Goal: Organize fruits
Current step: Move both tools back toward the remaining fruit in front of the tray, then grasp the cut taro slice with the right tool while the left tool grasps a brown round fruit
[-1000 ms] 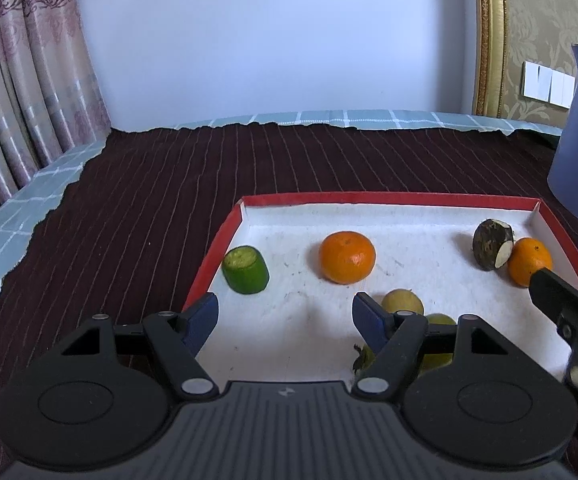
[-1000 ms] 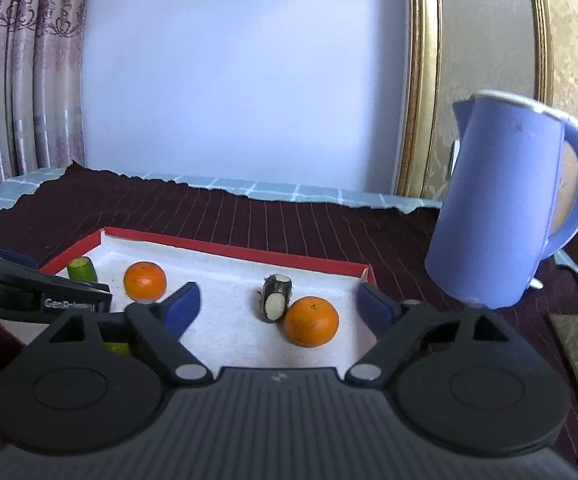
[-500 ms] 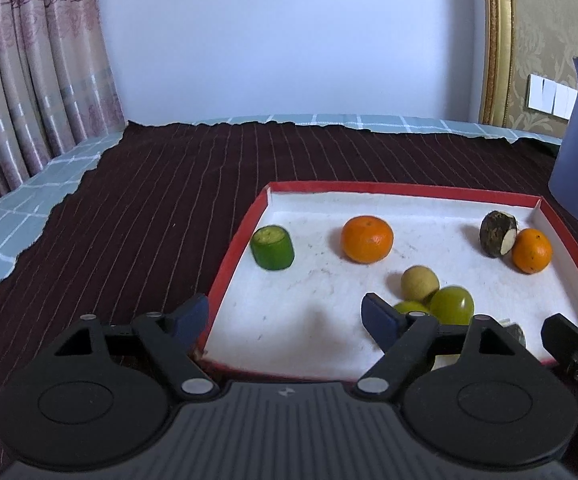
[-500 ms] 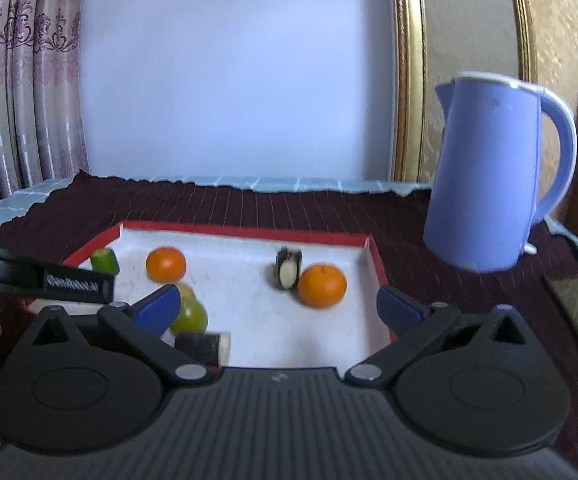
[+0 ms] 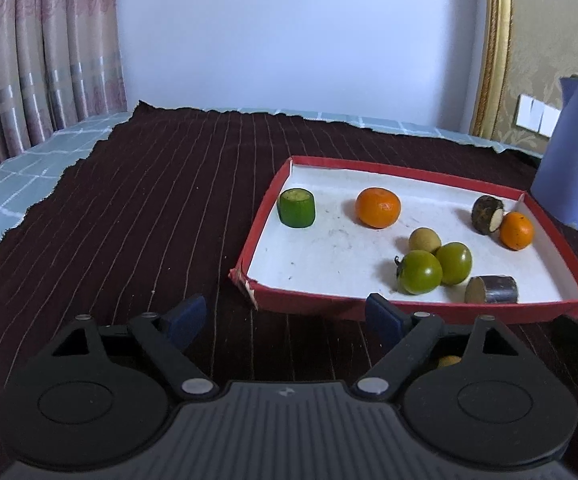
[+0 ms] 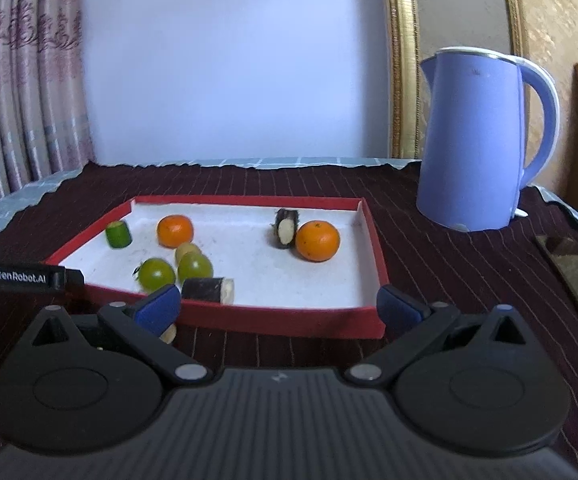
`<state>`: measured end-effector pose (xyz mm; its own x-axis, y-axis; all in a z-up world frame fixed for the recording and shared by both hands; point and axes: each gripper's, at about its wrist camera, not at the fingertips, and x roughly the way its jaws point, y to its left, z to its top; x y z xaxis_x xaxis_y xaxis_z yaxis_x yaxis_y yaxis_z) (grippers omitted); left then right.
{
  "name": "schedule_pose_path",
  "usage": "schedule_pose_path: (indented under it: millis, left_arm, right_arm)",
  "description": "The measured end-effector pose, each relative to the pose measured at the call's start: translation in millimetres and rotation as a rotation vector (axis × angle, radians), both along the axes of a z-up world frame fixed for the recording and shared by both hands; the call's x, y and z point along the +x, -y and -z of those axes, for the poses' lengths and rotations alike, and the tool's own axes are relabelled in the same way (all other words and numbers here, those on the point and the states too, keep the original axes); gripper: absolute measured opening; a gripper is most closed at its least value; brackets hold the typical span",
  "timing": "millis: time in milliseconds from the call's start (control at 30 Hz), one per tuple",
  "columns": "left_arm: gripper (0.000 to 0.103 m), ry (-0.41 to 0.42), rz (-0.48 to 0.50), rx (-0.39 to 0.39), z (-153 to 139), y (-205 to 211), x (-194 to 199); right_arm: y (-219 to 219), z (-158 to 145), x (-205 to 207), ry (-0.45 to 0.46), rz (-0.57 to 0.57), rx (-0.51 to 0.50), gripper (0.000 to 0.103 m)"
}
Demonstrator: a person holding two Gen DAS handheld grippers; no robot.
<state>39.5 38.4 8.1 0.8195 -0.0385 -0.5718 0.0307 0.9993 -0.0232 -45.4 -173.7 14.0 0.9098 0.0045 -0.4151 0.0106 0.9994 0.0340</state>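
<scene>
Your left hand-held gripper (image 5: pixel 285 318) is opening, right hand-held gripper (image 6: pixel 279 306) spread (both empty), just before the tray (image 6: pixel 273 318), ready to pick

Matt red cardboard tray (image 5: pixel 321 304), ribbed dark cloth (image 5: pixel 129 216), glossy blue plastic kettle (image 6: pixel 473 140), smooth-skinned oranges (image 5: pixel 377 207)

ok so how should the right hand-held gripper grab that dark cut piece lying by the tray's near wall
Grip the dark cut piece across its round sides at mid-length, coming from above: it lies on its side close to the tray near wall, which would likely block a low approach.
</scene>
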Motion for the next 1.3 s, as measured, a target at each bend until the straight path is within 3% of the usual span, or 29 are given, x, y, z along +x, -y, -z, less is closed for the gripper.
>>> schedule_pose_path:
  millis: [200,267,333,767,800,967,1033,1167,1300]
  left_arm:
    - [0.087,0.06,-0.037,0.055,3.8,-5.2,-13.8]
    - [0.087,0.065,-0.051,0.08,7.2,-5.3,-13.9]
    - [0.087,0.063,-0.057,0.093,11.2,-6.2,-13.5]
    - [0.087,0.042,-0.079,0.062,21.9,-16.4,-11.4]
    - [0.087,0.04,-0.077,0.06,22.2,-16.4,-11.4]
    - [0.087,0.031,-0.078,0.039,23.5,-18.9,-11.2]
    - [0.087,0.027,-0.072,0.026,23.6,-20.1,-10.7]
    - [0.087,0.025,-0.037,0.003,22.6,-21.3,-12.0]
    - [0.087,0.086,0.083,0.004,13.9,-10.2,-29.3]
  right_arm:
    - [-16.1,4.3,-8.8,-0.012,-0.112,-0.079,0.1]
    - [-21.9,6.6,-8.3,-0.034,-0.139,-0.098,0.09]
    - [-26.5,10.1,-5.4,-0.056,-0.147,-0.109,0.087]
    - [-52.3,18.9,14.2,-0.116,-0.167,-0.192,0.085]
    - [-54.4,20.0,16.6,-0.128,-0.175,-0.195,0.083]
    - [-56.6,23.3,28.9,-0.185,-0.246,-0.121,0.041]
    - [-56.8,23.3,30.5,-0.189,-0.266,-0.09,0.031]
    - [-52.4,21.4,23.5,-0.168,-0.233,-0.075,0.032]
    - [-37.0,16.0,12.4,-0.142,-0.189,-0.068,0.032]
